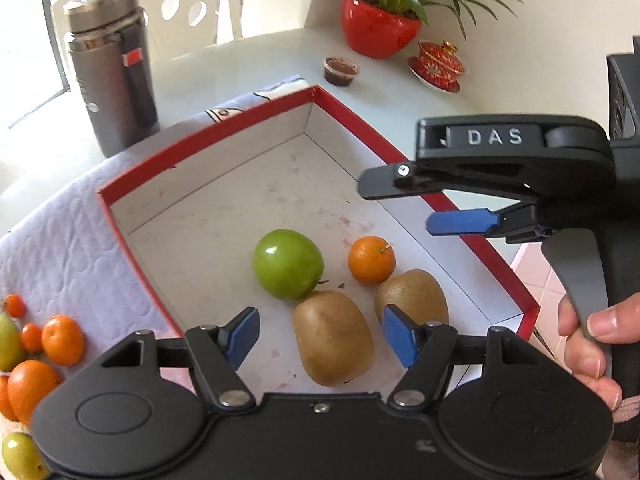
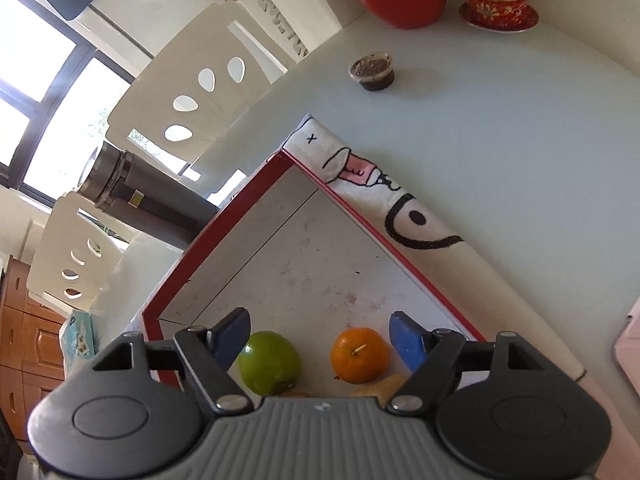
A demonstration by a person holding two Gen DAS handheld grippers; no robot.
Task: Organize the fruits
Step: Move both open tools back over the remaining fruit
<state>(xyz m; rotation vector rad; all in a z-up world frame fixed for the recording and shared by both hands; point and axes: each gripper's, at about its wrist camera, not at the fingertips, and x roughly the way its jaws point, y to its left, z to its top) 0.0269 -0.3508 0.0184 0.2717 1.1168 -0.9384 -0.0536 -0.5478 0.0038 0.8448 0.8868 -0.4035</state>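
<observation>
four fruits lie in the red box (image 1: pixel 224 128); both the left gripper (image 1: pixel 320 336) and right gripper (image 2: pixel 320 340) stand wide, empty. the kiwi (image 1: pixel 334 338) seems soft, so take it gently at the middle.

Raised white letters "DAS" are showing on the dark body of the right gripper (image 1: pixel 464 222), seen from the left wrist view, above its blue pad. A small "x" mark is sitting on the white printed cloth (image 2: pixel 400 204) at the far corner of the red-rimmed box (image 2: pixel 256 196), in the right wrist view. The red tag on the grey flask (image 1: pixel 112 80) near the table's far left edge is carrying something, too small to read. Nothing else legible is turning up.
</observation>
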